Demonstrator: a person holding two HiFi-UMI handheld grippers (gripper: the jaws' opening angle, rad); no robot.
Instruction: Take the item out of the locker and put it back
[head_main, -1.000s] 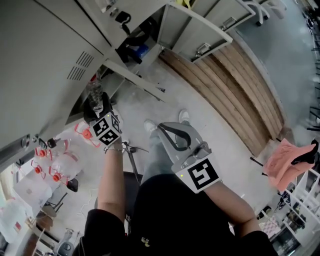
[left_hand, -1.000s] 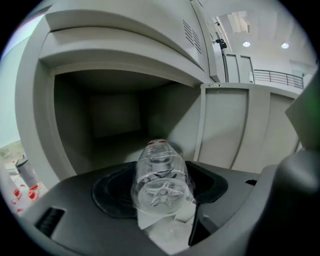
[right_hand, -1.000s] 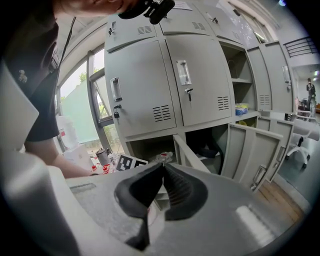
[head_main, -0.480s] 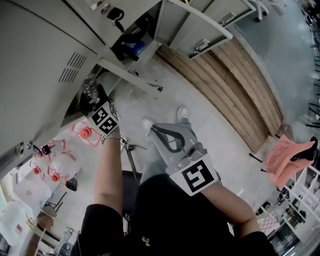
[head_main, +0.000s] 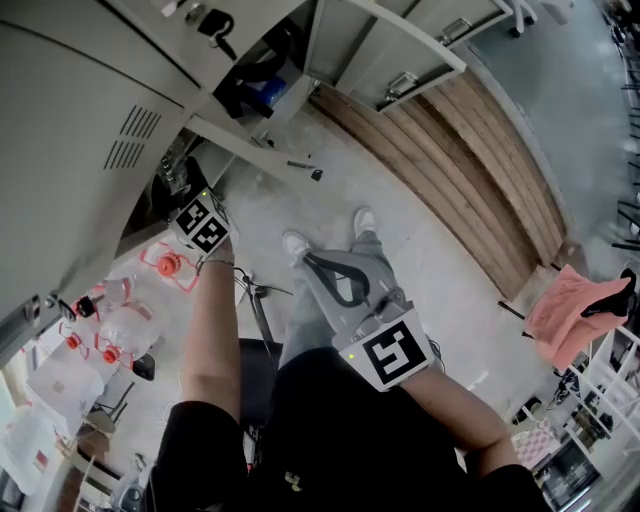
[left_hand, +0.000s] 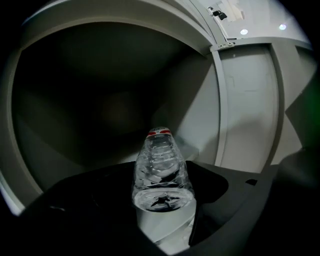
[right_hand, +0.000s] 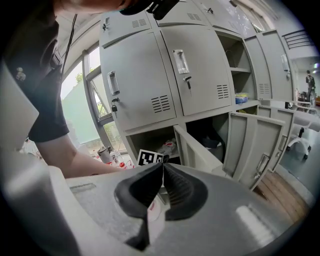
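Left claw (left_hand: 165, 175): clenched on the bottle (left_hand: 160, 150), one jaw pressing each flank. The jaws stand wide because the bottle's body is wide.

Bottle: clear ribbed plastic with a red cap (left_hand: 159, 132), low centre of the left gripper view. Its base faces the claw's camera and its cap points away into the dark. It lies lengthwise along the jaws, which I judge suits sliding it in cap first.

Where the bottle is: inside a compartment (left_hand: 100, 105) of the locker (head_main: 80, 90), with grey walls curving round it on all sides. I cannot tell whether it touches the compartment's floor.

Locker: grey metal, filling the upper left of the head view. The left arm reaches up and left into a low open compartment there.

Step, as I judge it: the put-back. The bottle is in but not yet let go.

Next move calls for: lowering the bottle until the floor bears it, then opening the jaws and backing straight out.

Risk: a round bottle on its side may roll, and thin plastic may dent under a hard squeeze.

Right claw (right_hand: 163, 166): closed on nothing, ribbed pads meeting. It sits at the lower centre of the head view above the person's legs (head_main: 330, 290), likely parked there because one claw is enough.

Door (head_main: 385, 45): a neighbouring one hangs open, top centre of the head view.
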